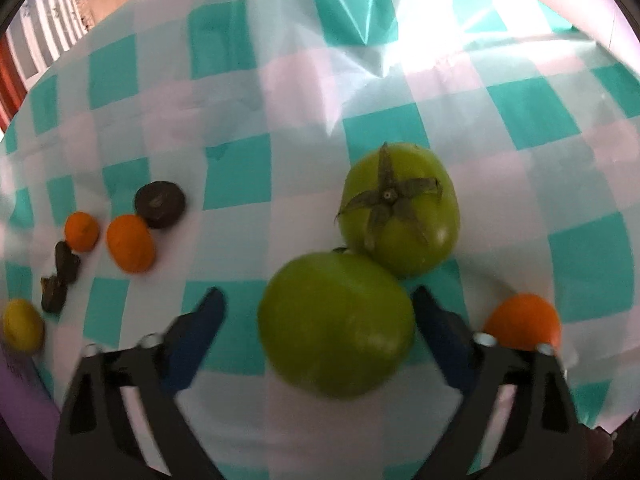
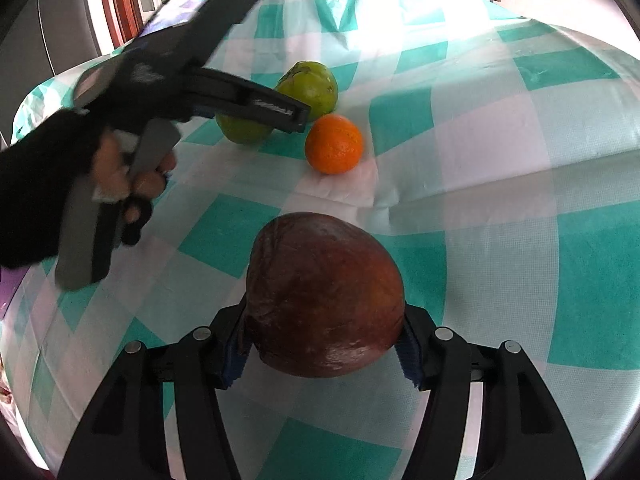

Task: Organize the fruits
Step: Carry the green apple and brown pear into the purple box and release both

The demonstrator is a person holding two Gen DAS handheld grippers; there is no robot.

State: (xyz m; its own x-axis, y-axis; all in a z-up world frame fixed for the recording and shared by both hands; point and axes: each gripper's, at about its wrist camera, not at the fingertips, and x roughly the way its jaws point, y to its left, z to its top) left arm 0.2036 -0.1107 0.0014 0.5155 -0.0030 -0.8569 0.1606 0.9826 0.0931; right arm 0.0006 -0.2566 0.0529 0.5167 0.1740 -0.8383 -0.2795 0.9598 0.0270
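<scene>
Two green tomatoes touch each other on the checked cloth, and I take the nearer one as my landmark. My left gripper straddles it, jaws apart, the left pad clearly off its skin, ready to take it. Just right of it lies an orange; well left sit smaller oranges and dark fruits, seemingly sorted by kind. My right gripper is clamped on a brown fruit, kept well short of that tomato.
</scene>
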